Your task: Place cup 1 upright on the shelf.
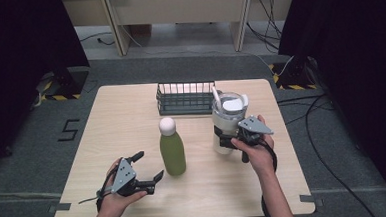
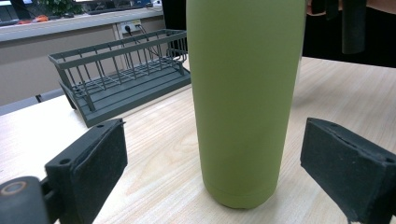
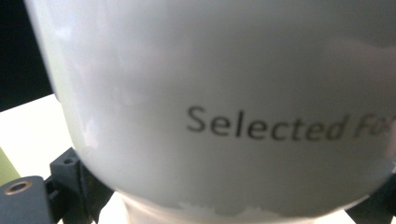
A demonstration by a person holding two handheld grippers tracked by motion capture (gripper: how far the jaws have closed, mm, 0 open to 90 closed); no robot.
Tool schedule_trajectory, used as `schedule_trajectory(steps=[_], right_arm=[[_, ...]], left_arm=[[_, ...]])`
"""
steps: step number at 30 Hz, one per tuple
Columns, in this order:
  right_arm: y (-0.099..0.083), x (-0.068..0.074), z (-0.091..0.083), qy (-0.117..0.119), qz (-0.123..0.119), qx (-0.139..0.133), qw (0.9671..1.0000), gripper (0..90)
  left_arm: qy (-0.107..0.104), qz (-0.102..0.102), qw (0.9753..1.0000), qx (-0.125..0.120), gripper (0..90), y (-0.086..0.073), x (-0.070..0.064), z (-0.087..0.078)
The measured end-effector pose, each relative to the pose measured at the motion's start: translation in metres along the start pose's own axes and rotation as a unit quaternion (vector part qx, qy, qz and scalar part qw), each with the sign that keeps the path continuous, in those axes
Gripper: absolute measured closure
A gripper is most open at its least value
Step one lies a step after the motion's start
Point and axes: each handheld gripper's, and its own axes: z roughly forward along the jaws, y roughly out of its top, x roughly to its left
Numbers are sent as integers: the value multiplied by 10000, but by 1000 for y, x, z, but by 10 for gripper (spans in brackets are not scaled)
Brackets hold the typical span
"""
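A green bottle (image 1: pixel 172 150) with a white cap stands upright at the table's middle. My left gripper (image 1: pixel 149 165) is open just left of it, jaws pointing at its base. In the left gripper view the green bottle (image 2: pixel 243 102) rises between the two black pads (image 2: pixel 93 163), untouched by either. A white tumbler (image 1: pixel 226 117) with a clear lid and a straw stands upright to the right. My right gripper (image 1: pixel 224 138) is shut on its lower body. Up close, the white tumbler (image 3: pixel 224 116) carries grey lettering, with a black jaw at each lower corner.
A dark wire basket (image 1: pixel 185 98) sits at the table's back edge, behind bottle and tumbler; the wire basket (image 2: pixel 121 74) lies beyond the bottle to the left. Bare wood lies at the table's left (image 1: pixel 112 133) and along the front.
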Motion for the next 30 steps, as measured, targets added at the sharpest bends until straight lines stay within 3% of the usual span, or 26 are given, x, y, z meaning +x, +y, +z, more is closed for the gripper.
schedule_trajectory(steps=[30], right_arm=[[40, -1, 36, -83, 11, -217, 9997, 79]], left_arm=[[-23, -58, 10000, -17, 77, -1, 0, -1]])
